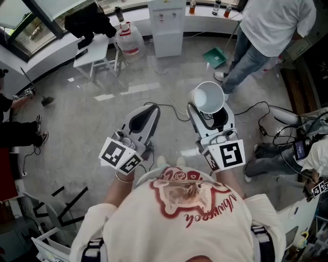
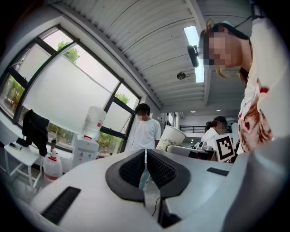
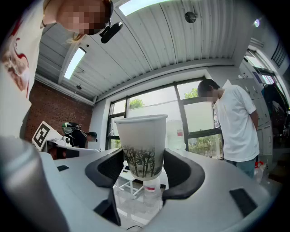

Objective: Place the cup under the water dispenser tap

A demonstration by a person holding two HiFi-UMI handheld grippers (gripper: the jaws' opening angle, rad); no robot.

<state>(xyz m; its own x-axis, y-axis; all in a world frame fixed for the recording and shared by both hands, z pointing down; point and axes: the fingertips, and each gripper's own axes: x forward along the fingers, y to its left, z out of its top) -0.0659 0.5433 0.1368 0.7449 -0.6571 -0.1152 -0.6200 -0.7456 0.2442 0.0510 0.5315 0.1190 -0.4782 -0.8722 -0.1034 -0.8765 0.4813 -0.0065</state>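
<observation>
Across grey floor (image 1: 87,123) waits the white water dispenser (image 1: 166,25). The right claw (image 3: 142,159) grips a white bamboo-printed paper cup (image 3: 140,133), best carried upright. The left claw (image 2: 146,164) is closed, empty.

One paper cup (image 1: 209,97). Two grippers, the left gripper (image 2: 146,158) and the right gripper (image 1: 207,108), with two jaws apiece. Two marker cubes: the left marker cube (image 1: 120,155) and the right marker cube (image 1: 228,155). One water dispenser (image 1: 166,25). Two big water jugs: the upper jug (image 2: 94,121) on the dispenser, the lower jug (image 1: 129,40) beside it. Three small bottles (image 1: 217,6) on the window ledge (image 1: 202,21). One green dustpan (image 1: 215,56). One small white worktop (image 1: 95,53). One standing person in a white shirt (image 1: 271,25).
</observation>
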